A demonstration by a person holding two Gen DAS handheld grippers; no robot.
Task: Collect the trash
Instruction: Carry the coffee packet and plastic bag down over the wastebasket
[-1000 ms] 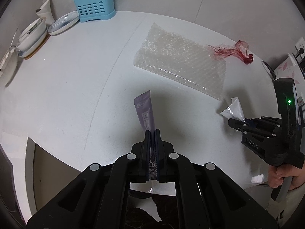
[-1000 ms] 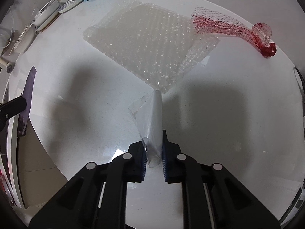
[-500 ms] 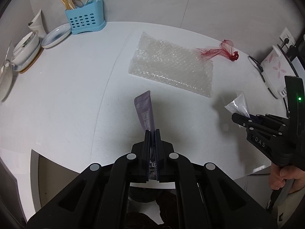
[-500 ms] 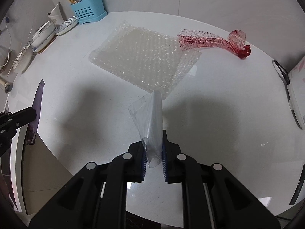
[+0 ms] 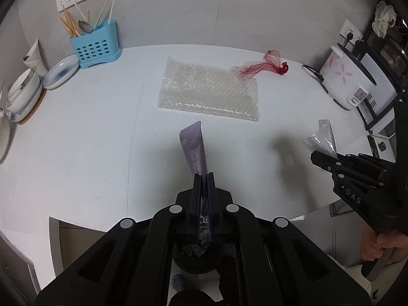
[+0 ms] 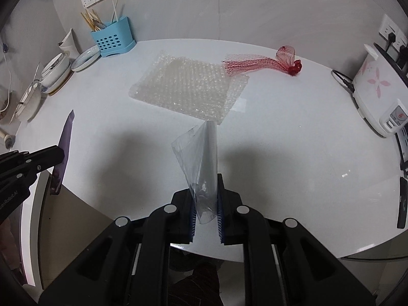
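Right gripper (image 6: 206, 204) clamped on clear plastic wrapper (image 6: 201, 163), held upright above white round table (image 6: 293, 137). Left gripper (image 6: 54, 154) seen at left edge, closed on purple sachet (image 6: 66, 135). Bubble wrap sheet (image 6: 188, 86) laid flat mid-table; red mesh net (image 6: 260, 63) touching its far right corner. Blue utensil holder (image 6: 113, 39) & stacked dishes (image 6: 54, 75) at far left; white rice cooker (image 6: 377, 89) at right.

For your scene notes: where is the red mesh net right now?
In both wrist views the red mesh net lies far-right on the white table, touching the bubble wrap corner.
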